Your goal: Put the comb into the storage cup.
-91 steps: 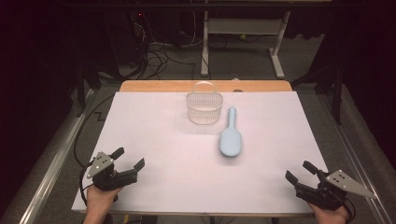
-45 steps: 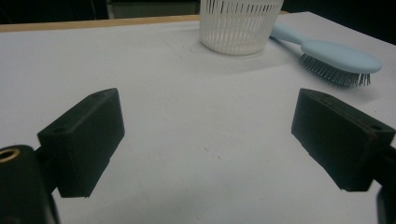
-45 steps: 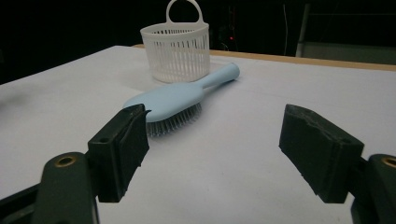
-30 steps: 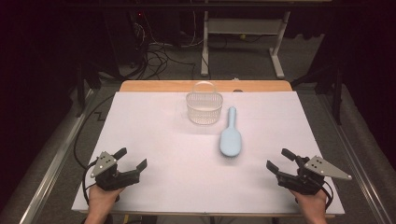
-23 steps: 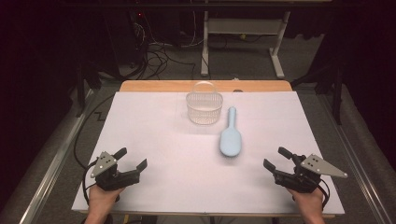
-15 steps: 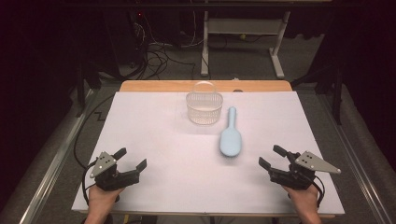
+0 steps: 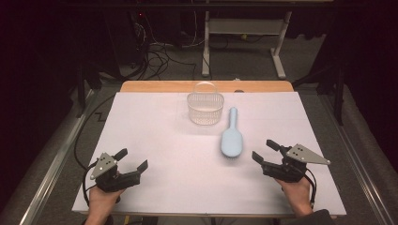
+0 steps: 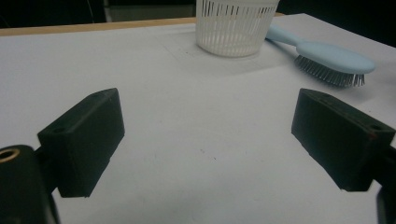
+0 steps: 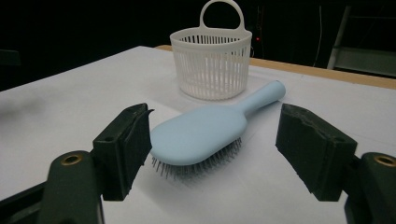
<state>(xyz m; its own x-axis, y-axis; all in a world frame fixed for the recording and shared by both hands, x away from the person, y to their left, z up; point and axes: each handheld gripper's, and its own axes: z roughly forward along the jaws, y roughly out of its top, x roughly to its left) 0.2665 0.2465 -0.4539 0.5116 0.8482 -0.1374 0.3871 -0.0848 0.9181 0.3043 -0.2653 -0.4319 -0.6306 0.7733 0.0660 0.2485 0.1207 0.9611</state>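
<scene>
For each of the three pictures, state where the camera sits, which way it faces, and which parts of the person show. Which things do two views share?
High view: above the near table edge, facing forward and down; both hands, left tongs, right tongs.
Left gripper view: on the left tongs, facing across the table; open jaws.
Right gripper view: on the right tongs, facing the hairbrush; open jaws.
Shared: hairbrush and basket.

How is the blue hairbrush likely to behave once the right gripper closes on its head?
The hairbrush looks like stiff plastic, so it should probably lift without flexing. Its smooth domed back may slip between the open right gripper jaws. Lying bristles-down, it seems unlikely to roll, though the handle could tilt it.
</scene>
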